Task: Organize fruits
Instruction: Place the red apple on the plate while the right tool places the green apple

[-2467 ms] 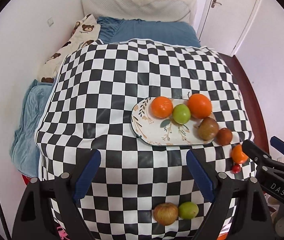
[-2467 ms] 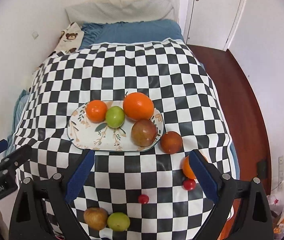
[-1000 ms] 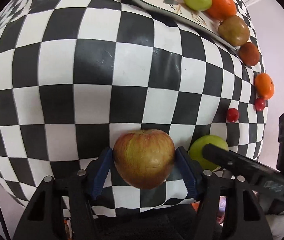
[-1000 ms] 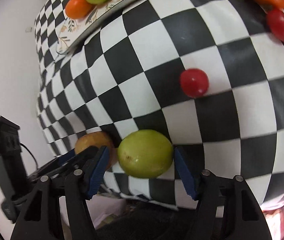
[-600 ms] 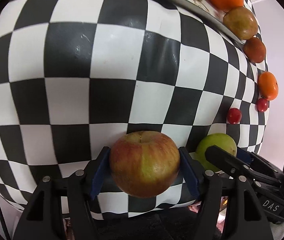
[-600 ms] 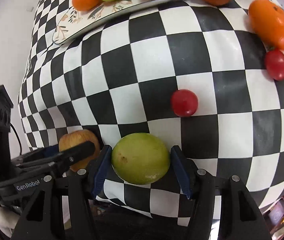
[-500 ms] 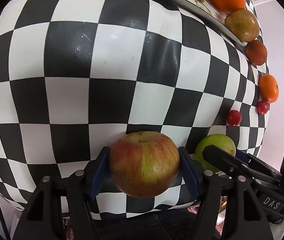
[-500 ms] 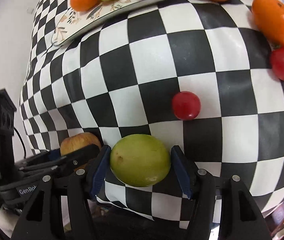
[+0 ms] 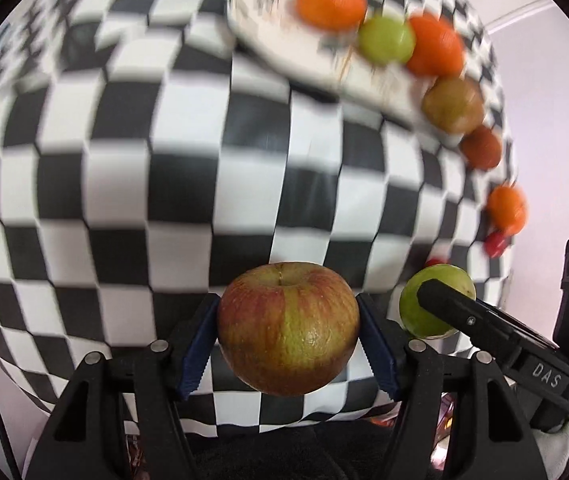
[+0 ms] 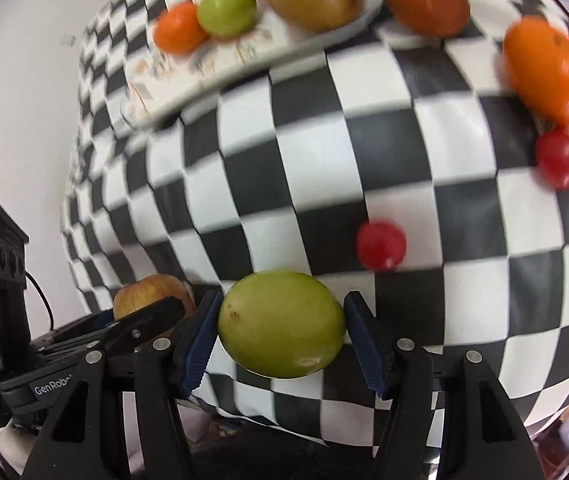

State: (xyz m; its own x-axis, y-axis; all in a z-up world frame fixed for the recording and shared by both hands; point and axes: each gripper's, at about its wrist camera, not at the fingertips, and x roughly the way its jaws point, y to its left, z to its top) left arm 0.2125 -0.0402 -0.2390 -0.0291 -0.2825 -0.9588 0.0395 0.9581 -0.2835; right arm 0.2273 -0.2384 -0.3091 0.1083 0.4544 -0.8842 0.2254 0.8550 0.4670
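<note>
1. The left tool (image 9: pixel 288 330) grips a red-green apple (image 9: pixel 287 326) between its blue pads, above the near edge of the checkered surface (image 9: pixel 164 160).
2. The right tool (image 10: pixel 281 334), just beside it, clamps a green fruit (image 10: pixel 280 324).
3. Oranges and other fruit sit on the far plate (image 9: pixel 284 52).

The apple (image 9: pixel 288 328) sat between the left gripper's (image 9: pixel 288 340) pads, the round fruit (image 10: pixel 280 324) between the right gripper's (image 10: pixel 282 340) just beside it, both before the plate (image 9: pixel 284 40), with two small tomatoes (image 10: pixel 381 245) (image 10: pixel 558 159) lying between on the checked cloth (image 9: pixel 124 184).
</note>
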